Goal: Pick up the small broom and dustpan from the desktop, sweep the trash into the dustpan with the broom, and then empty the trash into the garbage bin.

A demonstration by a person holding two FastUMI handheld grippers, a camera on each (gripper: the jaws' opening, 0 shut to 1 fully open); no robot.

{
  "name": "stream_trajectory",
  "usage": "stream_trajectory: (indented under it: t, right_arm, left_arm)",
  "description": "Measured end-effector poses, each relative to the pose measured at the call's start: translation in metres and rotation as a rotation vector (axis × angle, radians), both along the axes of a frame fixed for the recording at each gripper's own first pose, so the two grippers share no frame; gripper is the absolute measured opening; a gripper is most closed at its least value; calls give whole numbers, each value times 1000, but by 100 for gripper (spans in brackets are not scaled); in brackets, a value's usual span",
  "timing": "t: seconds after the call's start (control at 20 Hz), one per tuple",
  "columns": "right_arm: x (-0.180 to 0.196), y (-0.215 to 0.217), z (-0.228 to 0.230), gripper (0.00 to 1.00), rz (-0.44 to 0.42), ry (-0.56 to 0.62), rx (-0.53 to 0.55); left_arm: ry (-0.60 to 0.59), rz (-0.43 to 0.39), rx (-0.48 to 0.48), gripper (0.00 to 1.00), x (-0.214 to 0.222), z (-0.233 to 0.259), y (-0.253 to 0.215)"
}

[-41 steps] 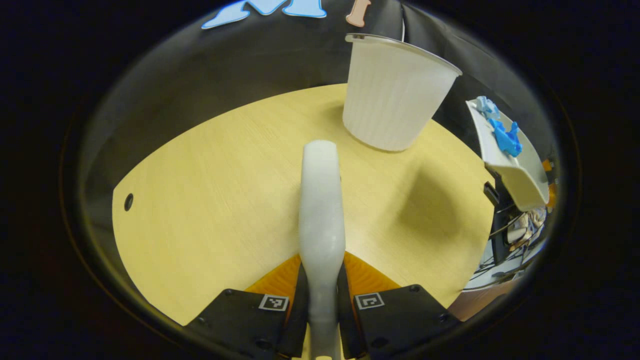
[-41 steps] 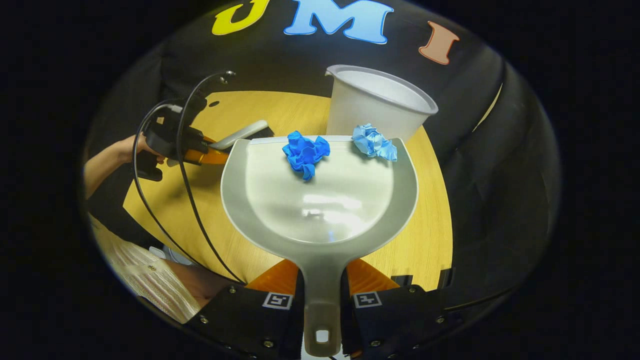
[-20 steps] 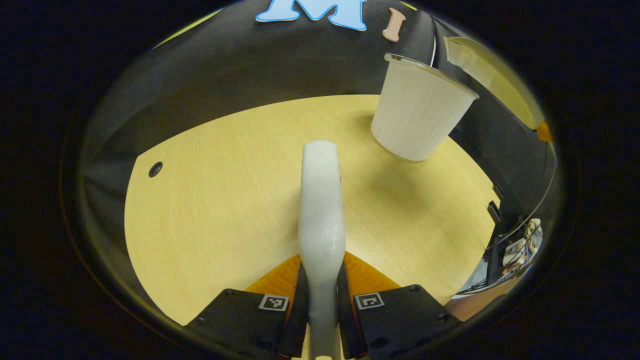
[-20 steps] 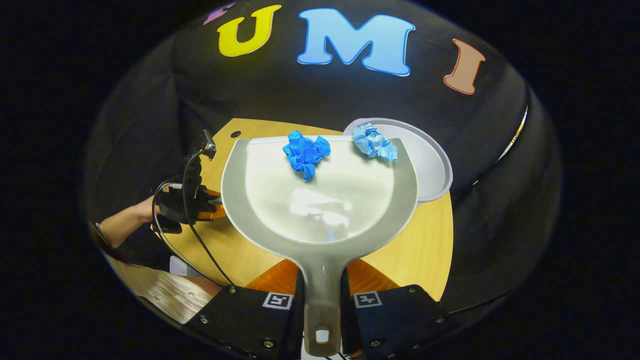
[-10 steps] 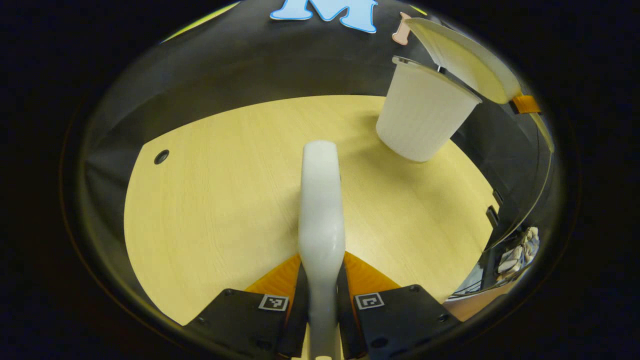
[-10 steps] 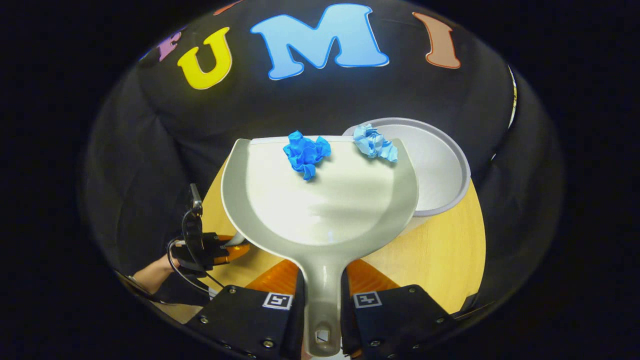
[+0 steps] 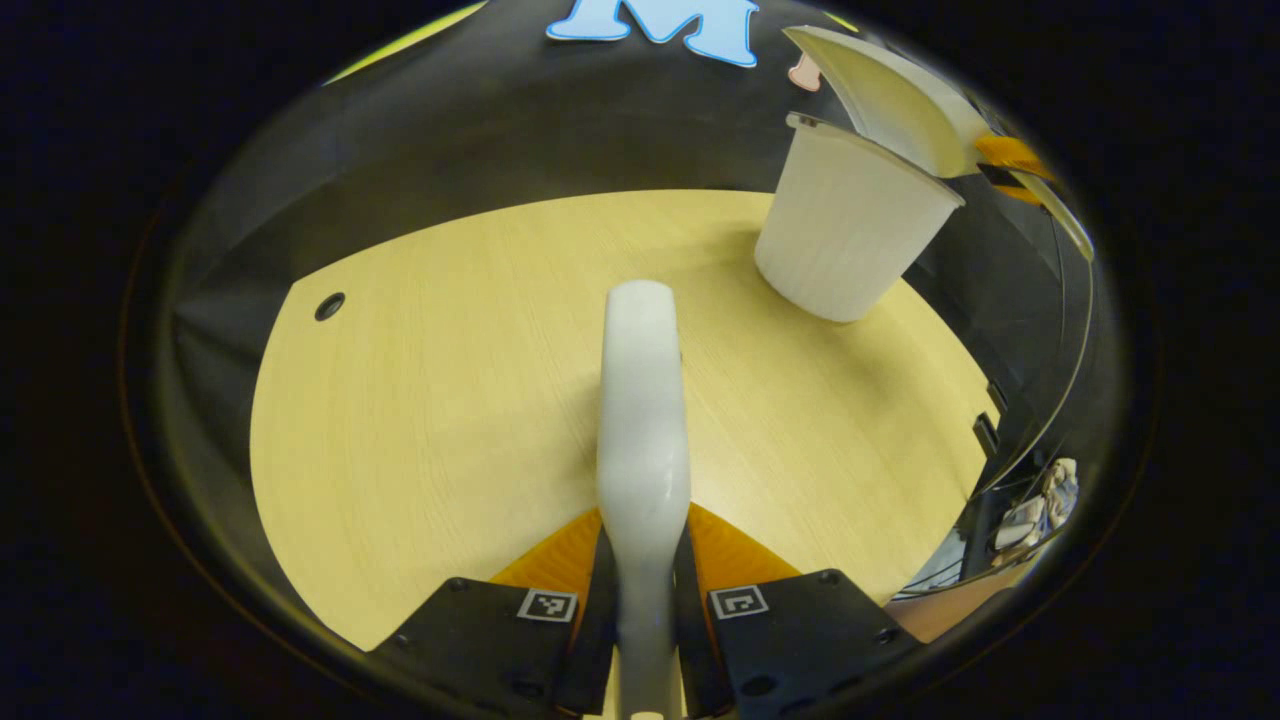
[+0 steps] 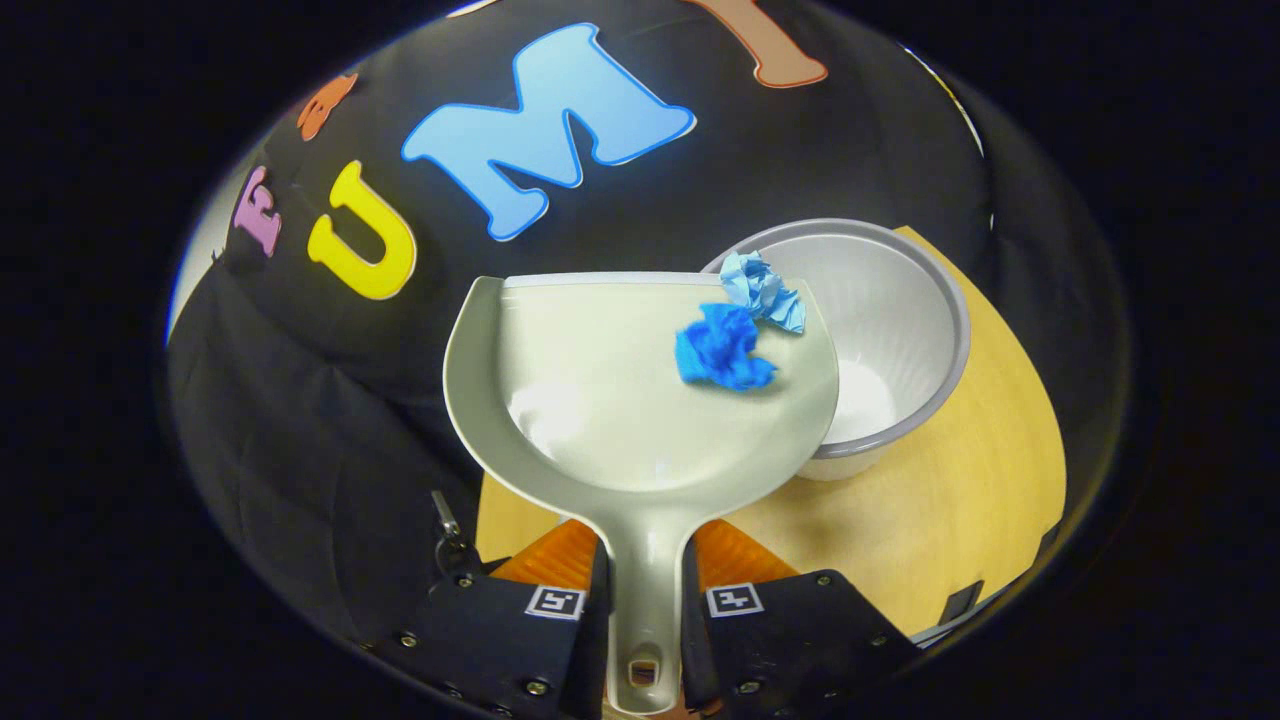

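— Pale wooden desktop (image 7: pixel 430 400) runs out to the black cloth wall, right? What stands on it?

— One white garbage bin (image 7: pixel 850 235), upright at the far right of the desk in the left gripper view. From the right gripper view you look down into its open mouth (image 8: pixel 890 330).

— And the left gripper (image 7: pixel 645 600)?

— Its two black fingers are pressed against the white handle of the broom (image 7: pixel 643 400), one on each side. The handle points straight ahead over the desk. The bristles are hidden beneath it, so I cannot tell whether they touch the wood.

— What about the right gripper (image 8: pixel 643 610)?

— It pinches the handle of the dustpan (image 8: pixel 600 400) between both fingers. The pan is held in the air, tipped toward its right side, with its right edge over the bin's rim.

— Where is the trash?

— Two crumpled wads are in the pan, touching each other. The dark blue paper ball (image 8: pixel 725 347) lies near the pan's right wall. The light blue paper ball (image 8: pixel 762 290) sits at the front right corner, just over the bin's opening. In the left gripper view the dustpan (image 7: pixel 890 95) shows above the bin, tilted.
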State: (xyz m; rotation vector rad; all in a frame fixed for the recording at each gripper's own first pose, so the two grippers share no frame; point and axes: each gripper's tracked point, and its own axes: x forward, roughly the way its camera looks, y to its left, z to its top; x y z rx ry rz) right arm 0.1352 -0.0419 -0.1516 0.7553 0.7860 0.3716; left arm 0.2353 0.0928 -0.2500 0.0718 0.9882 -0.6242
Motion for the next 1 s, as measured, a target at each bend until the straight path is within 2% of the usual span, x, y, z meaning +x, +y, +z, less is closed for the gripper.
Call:
stream_trajectory:
  t: [0.4, 0.9, 1.0]
  right_arm:
    - [16, 8, 29, 29, -115, 27, 394]
    - [22, -11, 59, 29, -216, 14, 731]
    - [21, -15, 62, 29, -239, 8, 786]
  left_arm:
    - [6, -21, 4, 36, -9, 0, -17]
    - [11, -28, 9, 34, -21, -3, -17]
    - [9, -28, 14, 37, -22, -4, -14]
